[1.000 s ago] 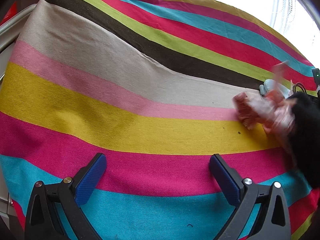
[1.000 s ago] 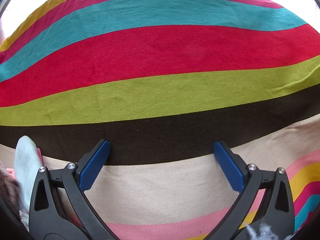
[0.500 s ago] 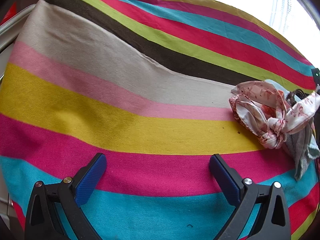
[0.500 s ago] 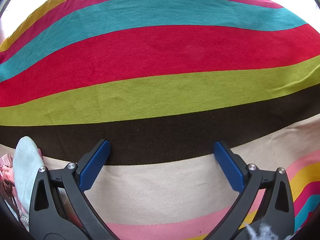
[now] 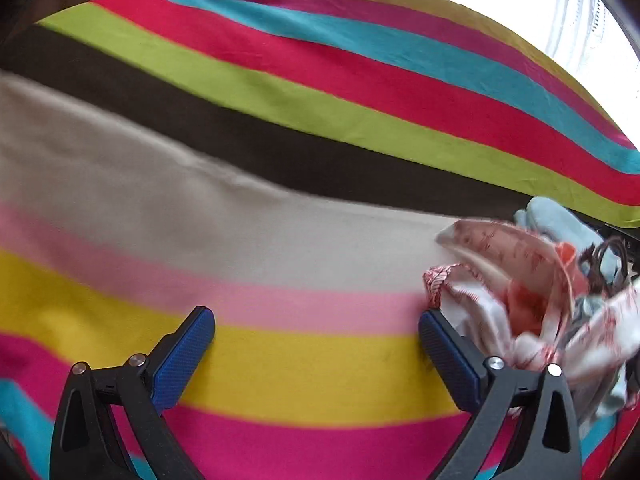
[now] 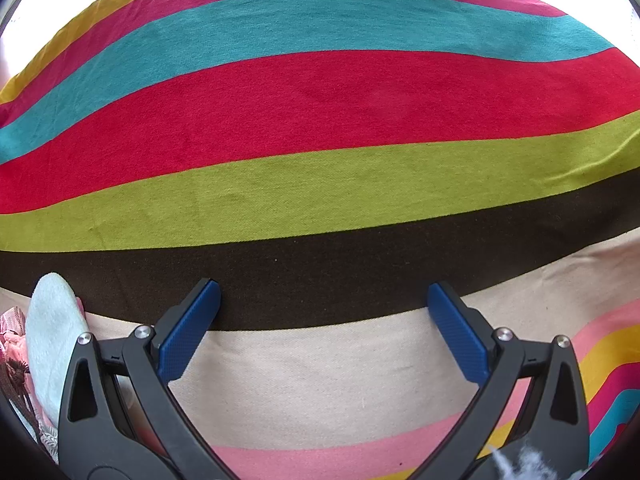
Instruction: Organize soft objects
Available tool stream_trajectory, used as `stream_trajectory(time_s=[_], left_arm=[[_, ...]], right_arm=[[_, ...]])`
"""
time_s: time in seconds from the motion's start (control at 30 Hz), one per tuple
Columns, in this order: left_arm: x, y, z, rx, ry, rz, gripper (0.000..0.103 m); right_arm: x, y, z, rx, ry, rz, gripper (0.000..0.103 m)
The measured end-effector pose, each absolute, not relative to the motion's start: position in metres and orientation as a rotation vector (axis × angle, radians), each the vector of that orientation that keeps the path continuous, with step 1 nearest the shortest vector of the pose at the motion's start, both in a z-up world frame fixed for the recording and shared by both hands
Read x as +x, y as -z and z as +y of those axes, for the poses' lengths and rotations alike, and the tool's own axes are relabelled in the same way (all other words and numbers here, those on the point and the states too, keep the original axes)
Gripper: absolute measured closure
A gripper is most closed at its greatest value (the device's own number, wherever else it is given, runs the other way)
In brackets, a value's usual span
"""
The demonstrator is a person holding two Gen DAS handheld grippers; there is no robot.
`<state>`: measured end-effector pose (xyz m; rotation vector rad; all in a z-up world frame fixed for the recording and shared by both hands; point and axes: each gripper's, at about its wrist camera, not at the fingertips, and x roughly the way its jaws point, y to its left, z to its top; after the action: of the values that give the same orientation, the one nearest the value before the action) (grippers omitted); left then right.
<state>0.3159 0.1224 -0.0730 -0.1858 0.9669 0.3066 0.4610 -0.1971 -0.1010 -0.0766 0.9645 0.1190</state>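
Note:
A crumpled white cloth with a red print (image 5: pixel 516 300) lies on the striped bedcover (image 5: pixel 280 160) at the right of the left wrist view, with a pale blue soft item (image 5: pixel 560 224) and a dark tangle (image 5: pixel 604 256) behind it. My left gripper (image 5: pixel 316 344) is open and empty; its right finger (image 5: pixel 448 352) is just beside the printed cloth. My right gripper (image 6: pixel 324 332) is open and empty above the beige stripe. The pale blue item (image 6: pixel 52 344) and printed cloth (image 6: pixel 12 344) show at the far left of the right wrist view.
The striped cover (image 6: pixel 320 120) fills both views. A bright window with a sheer curtain (image 5: pixel 580 20) is at the back right. A bit of white fluff (image 6: pixel 520 460) shows at the lower right of the right wrist view.
The left gripper has moved forward and right, so the pile of soft items now sits close to its right finger. The right gripper has not moved.

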Motion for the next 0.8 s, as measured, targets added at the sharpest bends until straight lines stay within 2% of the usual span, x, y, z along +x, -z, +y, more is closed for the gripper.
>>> stream_trajectory(time_s=[0.2, 0.47, 0.8], left_arm=[[0.355, 0.084, 0.108, -0.104, -0.183, 0.969, 0.000], [0.362, 0.099, 0.116, -0.098, -0.162, 0.939, 0.000], [0.360, 0.092, 0.102, -0.097, -0.164, 0.939, 0.000]], right_arm=[[0.462, 0.100, -0.197, -0.078, -0.119, 0.965, 0.000], [0.461, 0.099, -0.196, -0.078, -0.119, 0.964, 0.000], [0.460, 0.099, -0.196, -0.078, -0.119, 0.964, 0.000]])
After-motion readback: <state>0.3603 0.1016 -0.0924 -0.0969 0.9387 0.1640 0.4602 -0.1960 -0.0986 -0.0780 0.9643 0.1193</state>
